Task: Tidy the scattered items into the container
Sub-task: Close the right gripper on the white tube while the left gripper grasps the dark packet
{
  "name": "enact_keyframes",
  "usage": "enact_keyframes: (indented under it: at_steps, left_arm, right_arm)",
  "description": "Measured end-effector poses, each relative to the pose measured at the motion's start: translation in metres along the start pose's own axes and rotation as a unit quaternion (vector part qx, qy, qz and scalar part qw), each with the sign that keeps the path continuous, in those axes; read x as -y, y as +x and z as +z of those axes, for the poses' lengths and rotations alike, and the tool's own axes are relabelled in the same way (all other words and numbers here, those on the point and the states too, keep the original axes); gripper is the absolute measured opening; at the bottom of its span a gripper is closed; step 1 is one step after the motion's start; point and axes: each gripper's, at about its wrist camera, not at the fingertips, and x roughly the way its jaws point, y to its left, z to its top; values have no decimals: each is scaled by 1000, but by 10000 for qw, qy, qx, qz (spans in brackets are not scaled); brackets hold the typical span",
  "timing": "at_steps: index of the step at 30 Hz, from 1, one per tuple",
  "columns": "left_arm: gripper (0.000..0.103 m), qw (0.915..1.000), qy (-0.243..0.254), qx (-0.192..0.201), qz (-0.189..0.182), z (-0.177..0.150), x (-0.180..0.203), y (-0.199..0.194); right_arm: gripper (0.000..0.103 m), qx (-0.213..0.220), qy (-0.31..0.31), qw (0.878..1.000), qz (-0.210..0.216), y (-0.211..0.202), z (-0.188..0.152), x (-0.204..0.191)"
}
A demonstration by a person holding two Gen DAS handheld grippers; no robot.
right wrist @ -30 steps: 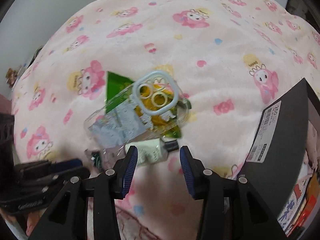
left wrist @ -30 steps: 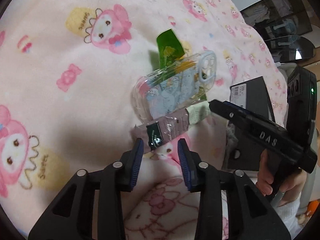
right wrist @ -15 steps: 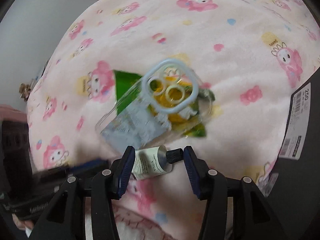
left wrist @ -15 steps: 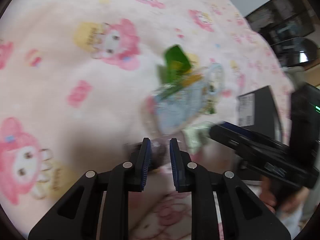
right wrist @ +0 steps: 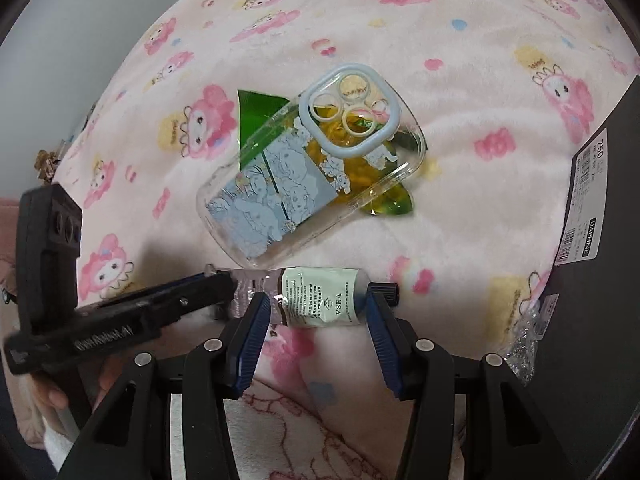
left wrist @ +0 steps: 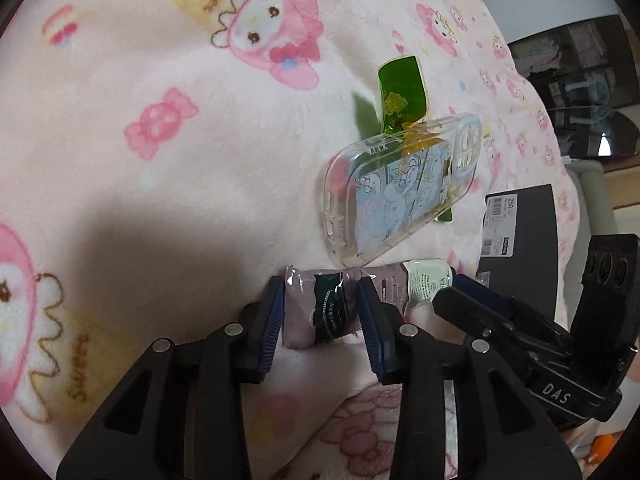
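A hand cream tube [left wrist: 340, 304] [right wrist: 320, 296] lies on the pink blanket. My left gripper [left wrist: 320, 320] is open, its fingers either side of the tube's crimped end. My right gripper [right wrist: 316, 320] is open around the tube's pale label part, the black cap [right wrist: 384, 292] by the right finger. A clear phone case [left wrist: 400, 196] [right wrist: 308, 172] lies just beyond, on top of a green packet [left wrist: 402, 96] [right wrist: 256, 112]. The black box [left wrist: 520, 240] [right wrist: 600, 260] stands at the right.
The pink cartoon-print blanket [left wrist: 160, 160] [right wrist: 460, 40] covers the whole surface. Crumpled clear plastic [right wrist: 528, 340] lies against the box's near corner. Dark shelving [left wrist: 580, 80] stands beyond the blanket's far right edge.
Both grippers have moved in onto the tube. The left gripper narrowed half a second ago and has widened again around the tube's end. The right gripper now straddles the label part.
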Motion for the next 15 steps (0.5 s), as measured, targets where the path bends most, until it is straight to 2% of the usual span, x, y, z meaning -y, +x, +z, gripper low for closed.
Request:
enact_keyframes:
  at_steps: [2,3,5,7,10,11,13,15]
  left_arm:
    - [38,10000,-54,-14,-39,-2,-2,-2]
    - [38,10000,-47,-26,-53,-3,-2,-2]
    - [38,10000,-16,-30,-51,-5,0,-3]
    - [40,10000,0,-10,-44,-6,1,-3]
    - [42,9999,-78,-43,-97,-4,0,1]
    - [42,9998,-105,-61,-144,-3,-1,3]
    - [42,9996,-161,-95,-206,-1,0,7]
    - [43,9996,-171,-49,-230,-2,4,2]
  right_arm:
    - [47,81,26,9995,-304,-4,2,0]
    - [47,231,-14,9985,-503,-10,2,-1]
    - [48,540,-47,9965,-635,-23,2,0]
    - [50,514,67,9970,-580,-24,5,4]
    - [51,-53,229,9986,-480,1,11,15]
    - [51,-184,319,9988,-314,10,12,19]
    - [51,-201,507,9985,-20,17,12,24]
    - [51,-104,481,9988,-4,14,12,22]
